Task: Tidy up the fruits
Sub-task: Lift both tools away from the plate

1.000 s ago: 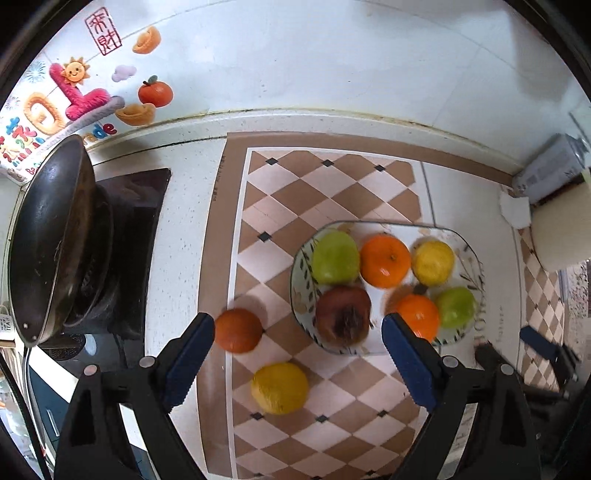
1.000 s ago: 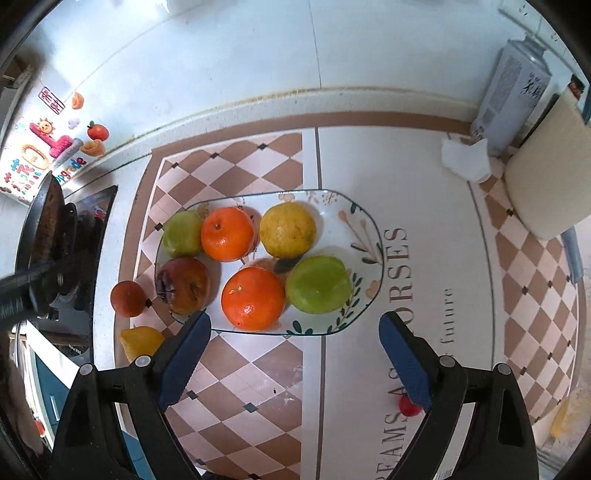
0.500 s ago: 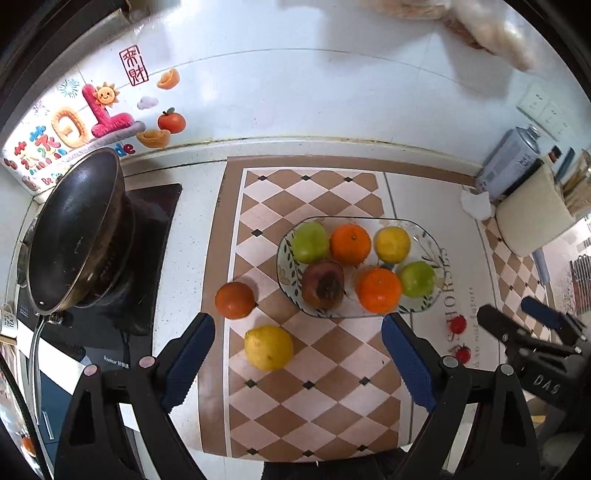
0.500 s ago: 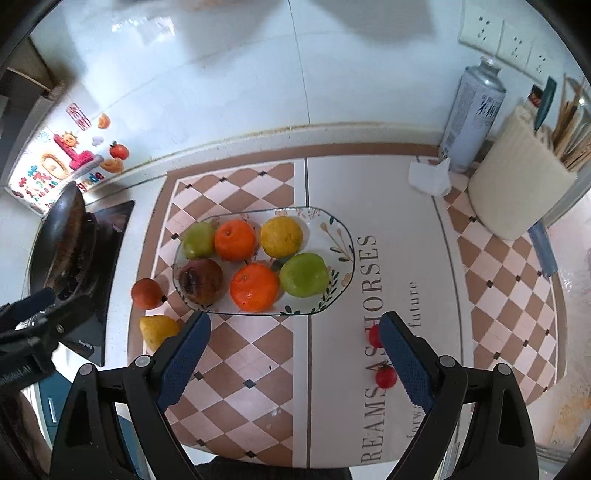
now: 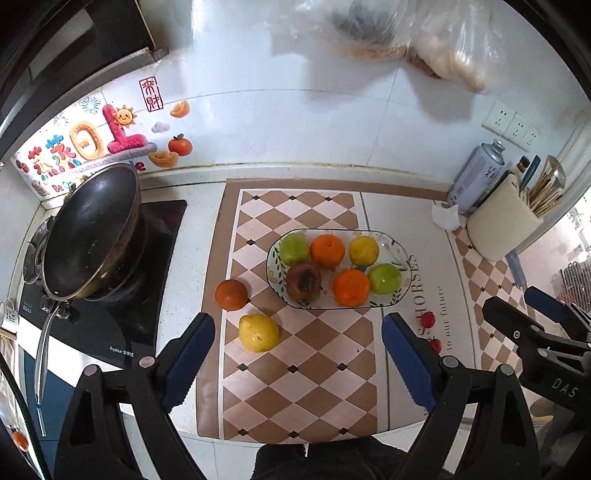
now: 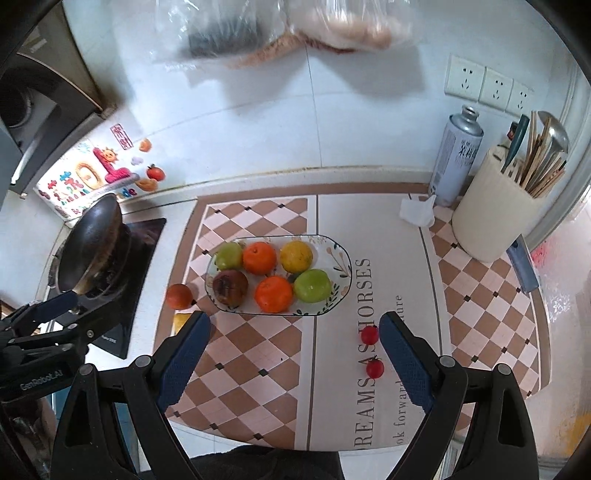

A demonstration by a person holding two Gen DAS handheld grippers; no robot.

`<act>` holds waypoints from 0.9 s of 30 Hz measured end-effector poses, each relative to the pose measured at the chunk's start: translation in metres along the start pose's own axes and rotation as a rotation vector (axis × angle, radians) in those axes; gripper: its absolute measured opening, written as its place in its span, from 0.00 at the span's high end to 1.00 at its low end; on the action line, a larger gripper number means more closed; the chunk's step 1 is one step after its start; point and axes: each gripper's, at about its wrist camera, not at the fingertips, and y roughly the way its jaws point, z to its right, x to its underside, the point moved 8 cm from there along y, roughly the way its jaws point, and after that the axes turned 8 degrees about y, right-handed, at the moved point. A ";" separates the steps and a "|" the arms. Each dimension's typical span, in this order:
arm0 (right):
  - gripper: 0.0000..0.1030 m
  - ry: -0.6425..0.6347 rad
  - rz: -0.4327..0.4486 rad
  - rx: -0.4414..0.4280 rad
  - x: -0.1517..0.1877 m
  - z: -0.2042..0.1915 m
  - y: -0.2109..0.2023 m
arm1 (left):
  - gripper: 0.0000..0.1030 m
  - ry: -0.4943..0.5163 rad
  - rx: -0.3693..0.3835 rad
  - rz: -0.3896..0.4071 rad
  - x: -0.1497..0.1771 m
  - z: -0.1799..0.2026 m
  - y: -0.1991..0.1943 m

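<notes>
A glass plate (image 5: 402, 254) (image 6: 341, 258) on the checked mat holds several fruits: two oranges, two green apples, a yellow citrus and a dark bruised fruit (image 5: 303, 280). A dark orange fruit (image 5: 231, 294) (image 6: 179, 296) and a lemon (image 5: 258, 332) (image 6: 181, 320) lie on the mat left of the plate. Two cherry tomatoes (image 6: 369, 335) (image 5: 427, 319) lie right of it. My left gripper (image 5: 297, 350) is open and empty, high above the lemon. My right gripper (image 6: 293, 349) is open and empty, above the mat's front.
A black wok (image 5: 92, 236) sits on the stove at the left. A spray can (image 6: 458, 155), a crumpled tissue (image 6: 417, 212) and a cream utensil holder (image 6: 495, 206) stand at the back right. Plastic bags (image 5: 424, 33) hang on the wall.
Both grippers have pulled back and up from the plate, so the fruits look smaller and more of the counter and wall shows. No fruit has moved.
</notes>
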 end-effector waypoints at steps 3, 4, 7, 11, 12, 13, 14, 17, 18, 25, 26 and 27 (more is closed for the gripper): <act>0.08 0.002 0.011 -0.011 0.000 -0.001 -0.013 | 0.10 -0.006 0.003 0.013 0.000 0.001 -0.009; 0.08 -0.002 0.015 -0.011 0.000 -0.001 -0.016 | 0.10 -0.009 0.006 0.018 0.001 0.002 -0.013; 0.08 -0.006 0.023 -0.017 0.001 -0.002 -0.024 | 0.10 -0.020 0.011 0.024 0.002 0.003 -0.019; 0.08 0.002 0.024 -0.025 0.001 -0.001 -0.027 | 0.10 -0.030 0.012 0.028 0.003 0.003 -0.023; 0.08 0.007 0.023 -0.027 0.001 0.001 -0.026 | 0.10 -0.031 0.009 0.027 0.003 0.004 -0.023; 0.08 0.014 0.020 -0.030 0.001 0.002 -0.024 | 0.10 -0.032 0.009 0.024 0.003 0.004 -0.022; 0.08 0.020 0.017 -0.031 0.001 0.003 -0.022 | 0.10 -0.034 0.009 0.020 0.003 0.004 -0.021; 0.08 0.035 0.010 -0.021 -0.001 0.009 -0.012 | 0.10 -0.044 0.009 0.010 0.004 0.004 -0.016; 0.08 0.040 0.008 -0.018 -0.001 0.011 -0.009 | 0.10 -0.046 0.006 0.009 0.004 0.004 -0.015; 0.08 0.047 -0.073 -0.067 0.007 0.008 0.032 | 0.05 -0.079 -0.075 -0.020 0.005 -0.021 0.010; 0.08 0.038 -0.092 -0.083 0.010 0.002 0.042 | 0.05 -0.081 -0.111 -0.026 0.006 -0.029 0.015; 0.08 0.027 -0.112 -0.095 0.013 -0.005 0.054 | 0.05 -0.081 -0.163 -0.032 0.008 -0.041 0.020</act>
